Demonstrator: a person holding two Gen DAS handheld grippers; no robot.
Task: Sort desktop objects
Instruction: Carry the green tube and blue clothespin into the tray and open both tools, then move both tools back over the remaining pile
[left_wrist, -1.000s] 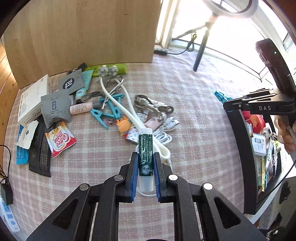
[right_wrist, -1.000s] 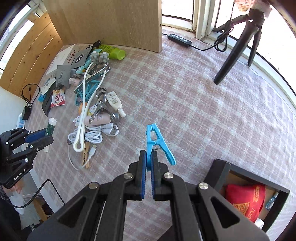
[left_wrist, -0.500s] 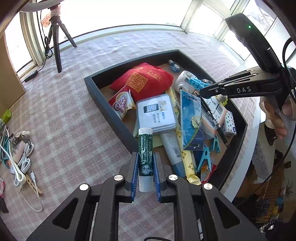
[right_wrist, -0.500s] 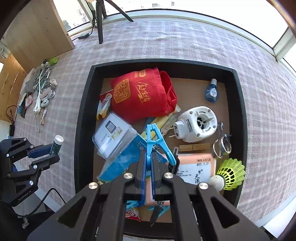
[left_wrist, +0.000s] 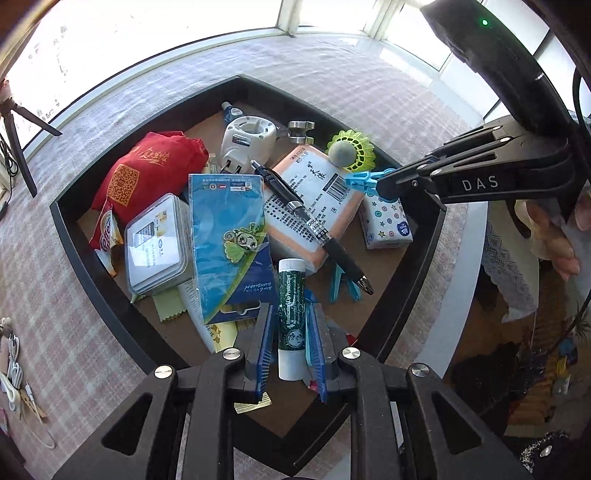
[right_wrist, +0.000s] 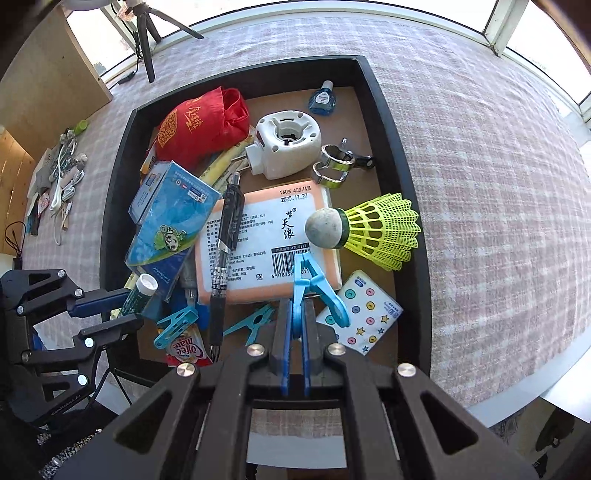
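Observation:
A green lip balm tube (left_wrist: 291, 288) with a white cap stands between the pads of my left gripper (left_wrist: 290, 314), low over the near corner of the black tray (left_wrist: 92, 236). The jaws are opening; a gap shows on the tube's left side, so the pads no longer press on it. From the right wrist view the left gripper (right_wrist: 133, 308) sits at the tray's left wall with the tube (right_wrist: 142, 291). My right gripper (right_wrist: 296, 306) is shut on a blue clothespin (right_wrist: 317, 284) above the orange tissue pack (right_wrist: 258, 229), its jaws just starting to open.
The tray (right_wrist: 391, 147) holds a red bag (right_wrist: 199, 122), a white plug adapter (right_wrist: 284, 144), a yellow shuttlecock (right_wrist: 376, 229), a black pen (right_wrist: 225, 243), a blue card pack (left_wrist: 229, 236) and more blue clips. Cables and packets (right_wrist: 62, 177) lie far left. The table edge (right_wrist: 517, 391) runs close on the right.
Both grippers swung from the cluttered pile across the checked cloth to above the tray. The left jaws have widened around the lip balm tube. The right still carries the clothespin.

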